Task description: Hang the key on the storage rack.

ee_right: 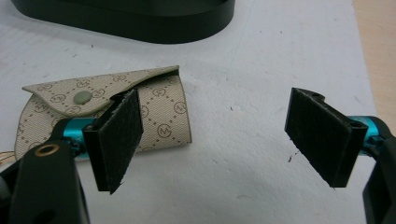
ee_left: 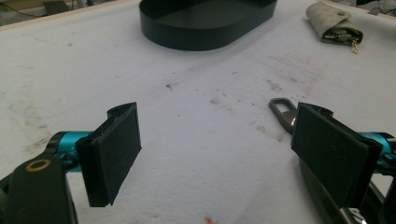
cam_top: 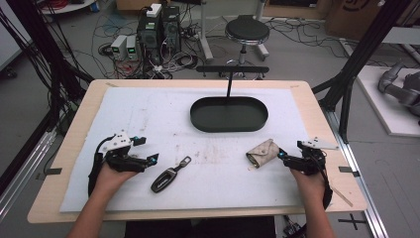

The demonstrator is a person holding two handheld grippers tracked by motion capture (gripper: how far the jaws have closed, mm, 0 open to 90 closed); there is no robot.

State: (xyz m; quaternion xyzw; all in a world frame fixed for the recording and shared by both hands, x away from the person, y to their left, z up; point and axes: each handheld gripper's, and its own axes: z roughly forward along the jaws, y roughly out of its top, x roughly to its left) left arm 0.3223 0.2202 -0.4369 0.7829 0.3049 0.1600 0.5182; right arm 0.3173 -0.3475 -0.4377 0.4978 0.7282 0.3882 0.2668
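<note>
One wooden table (cam_top: 317, 106) under a stained white mat (cam_top: 148, 114) carries one black oval tray (cam_top: 229, 114), one beige monogram-patterned key pouch (cam_top: 261, 153) and one black car key fob (cam_top: 165, 179); behind stand a stool (cam_top: 246, 30) and cabled electronics. The left gripper (cam_top: 154, 158) hangs spread wide beside the fob. The right gripper (cam_top: 281, 154) gapes empty, just beside the pouch.

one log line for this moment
left gripper: open, beside black car key fob | right gripper: open, at beige monogram key pouch
</note>
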